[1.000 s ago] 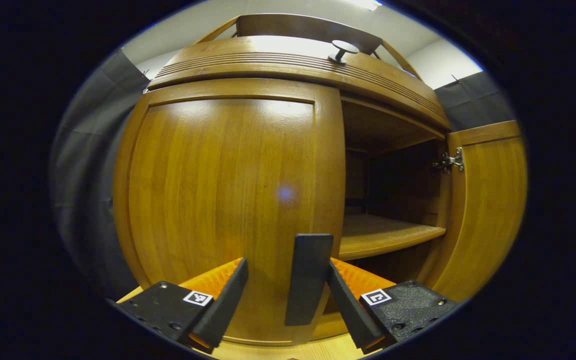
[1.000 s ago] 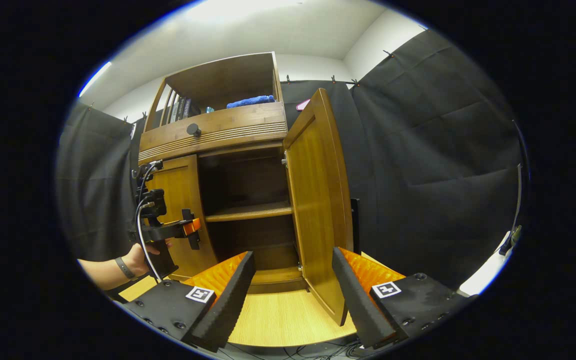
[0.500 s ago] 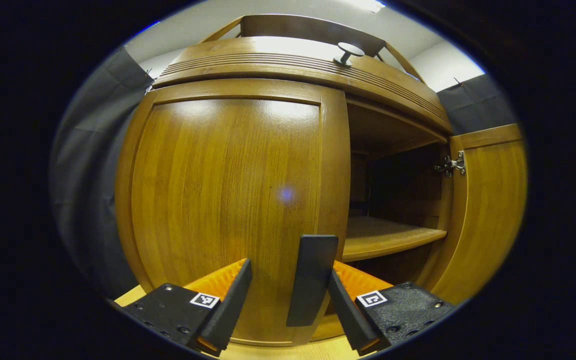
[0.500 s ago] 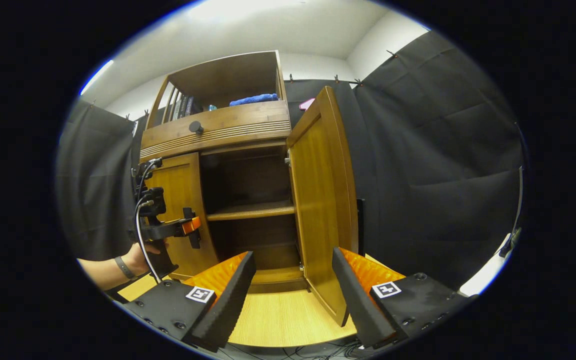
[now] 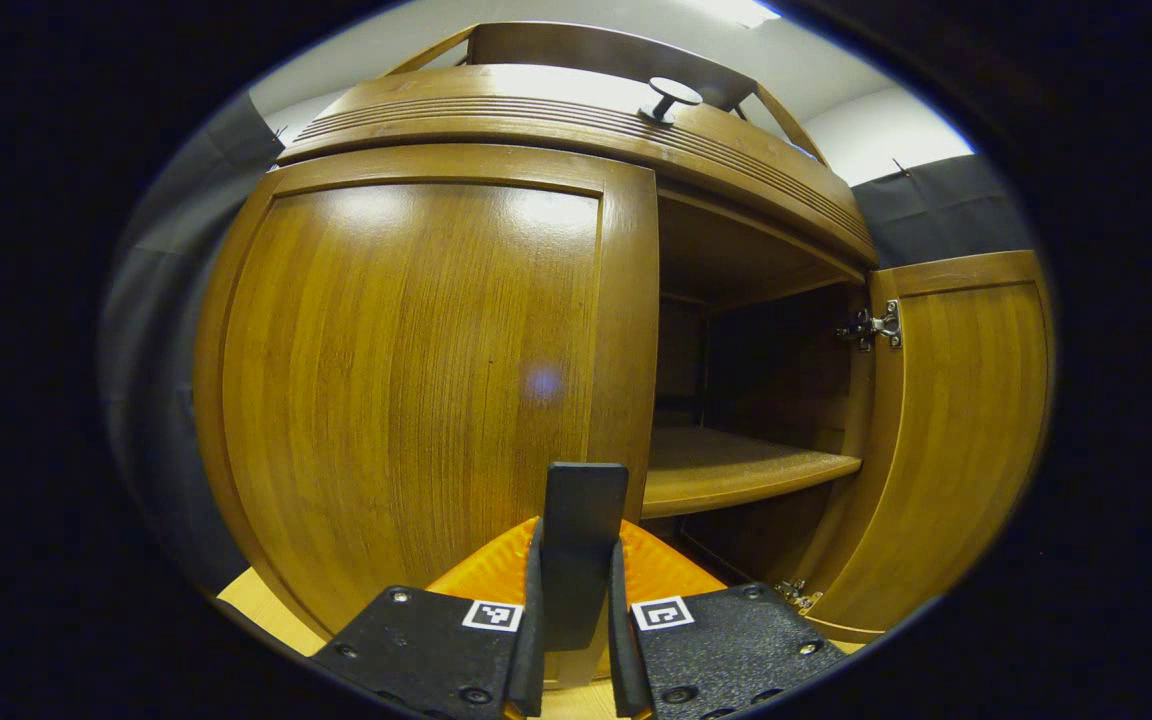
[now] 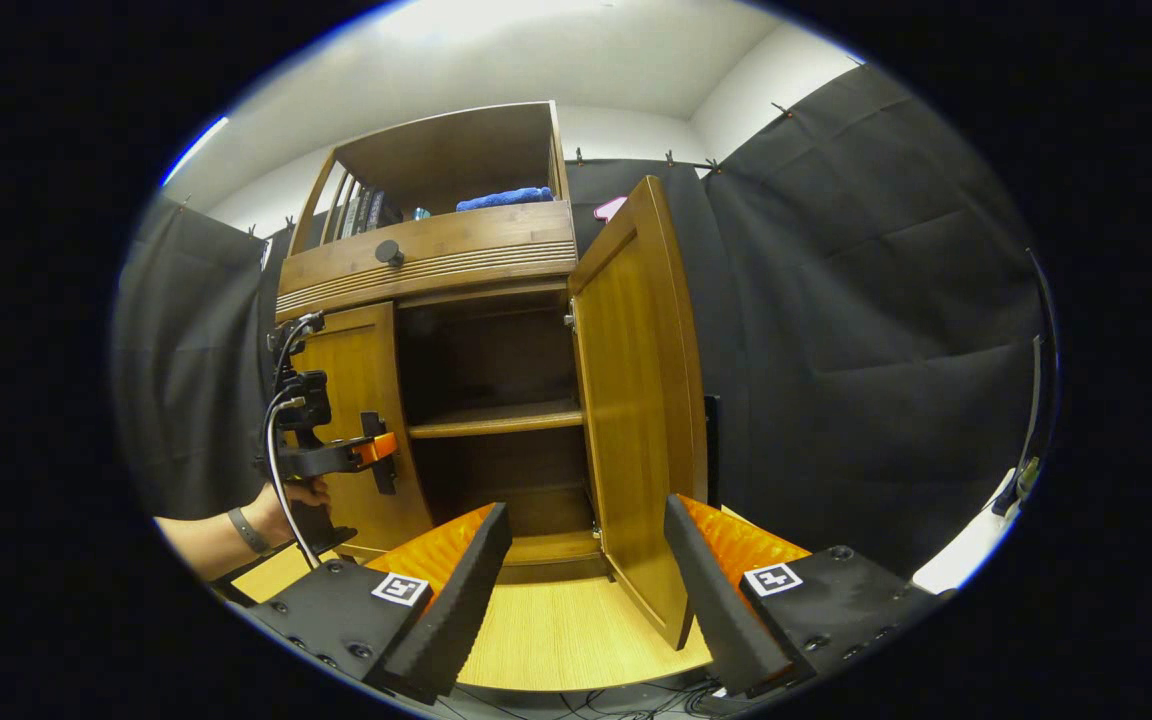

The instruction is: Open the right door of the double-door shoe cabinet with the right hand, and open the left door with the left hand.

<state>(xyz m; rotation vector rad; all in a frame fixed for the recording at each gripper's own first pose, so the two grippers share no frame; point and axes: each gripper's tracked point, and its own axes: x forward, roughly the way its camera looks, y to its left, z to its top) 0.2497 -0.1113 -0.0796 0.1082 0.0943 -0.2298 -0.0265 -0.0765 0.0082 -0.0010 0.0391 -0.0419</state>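
Pinched now: left gripper (image 5: pixel 574 640) fingers have closed onto the dark upright handle (image 5: pixel 581 560) at the free edge of the left door (image 5: pixel 406 380); half a second ago they stood spread either side of it. Both fingers look pressed on the handle in the left gripper view. In the right gripper view the same left gripper (image 6: pixel 376 455) sits against the left door's inner edge, held by a hand (image 6: pixel 301 495) coming in from the left of the cabinet; contact detail too small to confirm there.

Right gripper (image 6: pixel 586 580) jaws spread wide, holding nothing, hanging in front of the cabinet's lower middle, well apart from the right door (image 6: pixel 636 400). No real change there over the last second.

Right door: swung out from the cabinet, hinge (image 5: pixel 871 325) exposed, interior shelf (image 5: pixel 736 470) visible through the right half. That half of the task reads as done.

Left door: flush with the cabinet front, not yet opened. Camera has moved in closer to it than before.

Meaning: grasp step looks complete, so the pull comes next, an arc out toward the cabinet's left about the left-side hinges. Risk: the handle is slim and smooth, so the grip could slip if pulled straight instead of along the arc.
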